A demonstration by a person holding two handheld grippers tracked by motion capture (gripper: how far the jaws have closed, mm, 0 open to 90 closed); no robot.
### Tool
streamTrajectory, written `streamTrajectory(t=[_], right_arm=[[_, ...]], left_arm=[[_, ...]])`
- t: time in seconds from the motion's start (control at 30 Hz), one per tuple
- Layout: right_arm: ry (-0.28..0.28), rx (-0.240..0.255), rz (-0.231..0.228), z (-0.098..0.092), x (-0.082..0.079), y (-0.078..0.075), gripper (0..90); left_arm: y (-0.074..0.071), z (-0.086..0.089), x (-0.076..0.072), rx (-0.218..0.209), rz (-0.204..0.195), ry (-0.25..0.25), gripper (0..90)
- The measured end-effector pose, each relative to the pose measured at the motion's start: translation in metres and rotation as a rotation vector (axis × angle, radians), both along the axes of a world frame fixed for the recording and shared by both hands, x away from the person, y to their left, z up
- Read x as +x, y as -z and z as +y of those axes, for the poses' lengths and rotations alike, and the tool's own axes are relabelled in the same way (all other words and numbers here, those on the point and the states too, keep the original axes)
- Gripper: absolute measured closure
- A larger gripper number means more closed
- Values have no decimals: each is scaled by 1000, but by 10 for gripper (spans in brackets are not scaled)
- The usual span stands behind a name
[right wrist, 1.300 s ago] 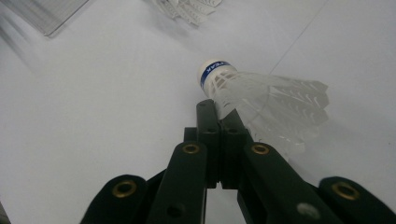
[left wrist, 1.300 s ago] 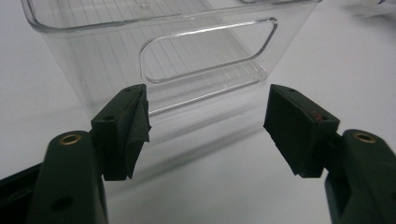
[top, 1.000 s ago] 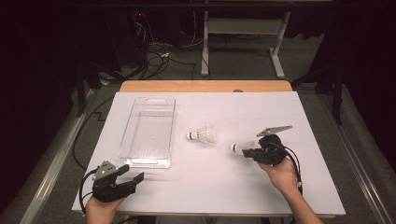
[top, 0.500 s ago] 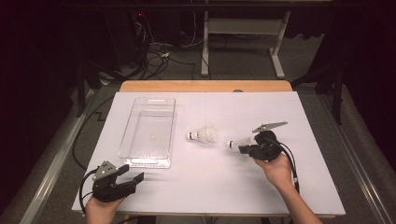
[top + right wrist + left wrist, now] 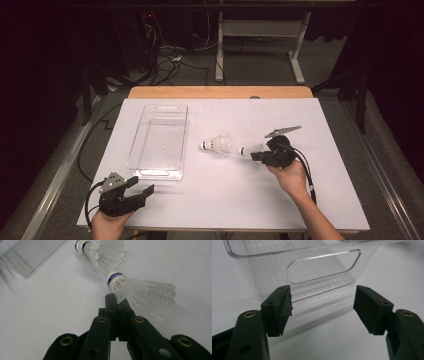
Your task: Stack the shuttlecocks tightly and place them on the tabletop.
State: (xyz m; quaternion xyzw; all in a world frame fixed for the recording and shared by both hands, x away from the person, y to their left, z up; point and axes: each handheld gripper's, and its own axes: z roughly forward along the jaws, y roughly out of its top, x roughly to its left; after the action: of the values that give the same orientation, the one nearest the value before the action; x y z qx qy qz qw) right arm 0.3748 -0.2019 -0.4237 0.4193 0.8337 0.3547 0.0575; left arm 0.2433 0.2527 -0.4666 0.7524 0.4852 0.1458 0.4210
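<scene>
We find the right gripper [image 5: 117, 302] clamped on the feather skirt of a shuttlecock [image 5: 140, 293]; its cork points away; the left gripper [image 5: 322, 305] stands wide, empty.

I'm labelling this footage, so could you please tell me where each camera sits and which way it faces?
High view: above the person's side, looking forward and down on the table; both forearms, left gripper, right gripper.
Left gripper view: rides that gripper, facing the clear bin; open jaws.
Right gripper view: along shut jaws pinching a shuttlecock.
Shared: the second shuttlecock.
</scene>
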Motion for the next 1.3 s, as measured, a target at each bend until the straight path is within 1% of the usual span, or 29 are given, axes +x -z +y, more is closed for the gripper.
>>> streamTrajectory(t=[0.27,0.7,1.0,1.13,1.3], right_arm=[[8,3,-3,4,8,-1,900],[2,3,0,13,19,-3,900],[-8,4,12,21,27,0,900],[-11,9,5,23,29,1,900],[-13,7,12,28,32,1,900]], left_arm=[[0,0,0,3,0,1,318],[0,0,0,3,-1,0,318],[0,0,0,2,0,1,318],[0,0,1,2,2,2,318],[0,0,1,2,1,2,318]])
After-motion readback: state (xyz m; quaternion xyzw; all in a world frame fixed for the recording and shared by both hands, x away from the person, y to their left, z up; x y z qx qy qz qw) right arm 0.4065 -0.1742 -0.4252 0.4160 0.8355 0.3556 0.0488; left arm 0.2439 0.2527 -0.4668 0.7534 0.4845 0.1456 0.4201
